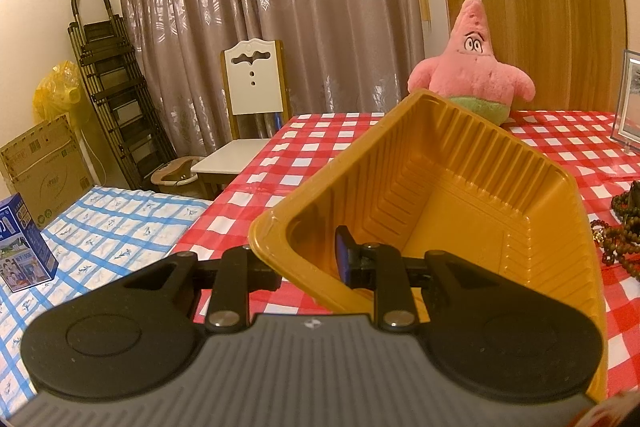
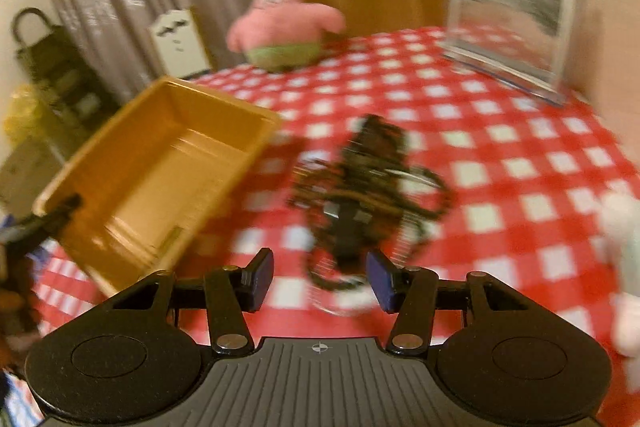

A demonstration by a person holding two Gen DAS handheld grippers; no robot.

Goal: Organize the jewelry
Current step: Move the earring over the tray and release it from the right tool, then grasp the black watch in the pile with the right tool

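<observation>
A: Why is the gold tray [image 1: 460, 187] sitting tilted like that?

B: The left hand-held gripper [image 1: 308, 263] is pinching its near wall, one finger inside and one outside, jaws clamped tight on the plastic. I'd judge it is being held up off the surface [image 1: 320, 135] and tipped so its open mouth is facing the jewelry.

A: Which way is its long axis running?

B: In the left wrist view, away from the gripper toward the pink plush [image 1: 476, 67], with the far corner raised.

A: And the jewelry?

B: The bead strands [image 2: 372, 187] are lying in a dark tangle on the checked surface, just right of the tray, not in it yet.

A: The right hand-held gripper [image 2: 320, 279]?

B: It is hovering just short of the pile, jaws parted and gripping nothing. The view is blurred, so individual pieces are hard to tell apart.
</observation>
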